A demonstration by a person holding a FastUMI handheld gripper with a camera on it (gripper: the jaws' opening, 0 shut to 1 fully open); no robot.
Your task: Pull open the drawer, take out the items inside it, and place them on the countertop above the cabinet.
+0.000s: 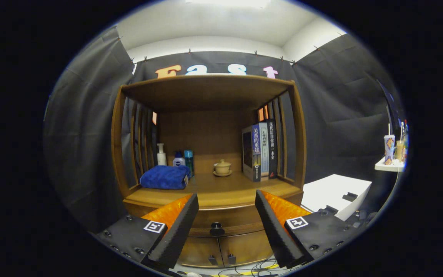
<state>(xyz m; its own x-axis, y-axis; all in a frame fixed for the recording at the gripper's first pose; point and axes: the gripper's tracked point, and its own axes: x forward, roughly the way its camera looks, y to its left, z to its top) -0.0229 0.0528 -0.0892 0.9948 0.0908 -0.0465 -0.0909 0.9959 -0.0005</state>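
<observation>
— Gripper (226,200)?
— Fingers spread wide apart, clamped on nothing, aimed straight at the front of a wooden cabinet (212,200).

— And between the fingers?
— Drawer (225,221), shut flush with the cabinet front, just under the countertop (221,190). Dark round knob (217,228) at its middle, sitting in the gap between the two fingers, a little nearer the left one, touched by neither.

— Below the drawer?
— Two small cabinet doors (221,252) side by side, both closed, each with a small dark pull near the seam. Loose cables (260,265) on the floor in front, near the right finger.

— On the countertop, beyond the fingers?
— Folded blue towel (164,177) at the left, near the front. Behind it, against the back panel, a white pump bottle (161,154), a squat white bottle with a dark cap (179,159), and a teal bottle (189,159), standing close together. Small lidded cup on a saucer (222,168) near the middle, far back. Row of upright books (260,150) at the right, leaning against the slatted side.

— Contents of the drawer?
— Cannot tell, hidden behind the closed front.

— Further out?
— White box (337,194) to the right of the cabinet, and farther right a white shelf (388,166) carrying a patterned cup with a straw (389,148) and some bottles.
</observation>
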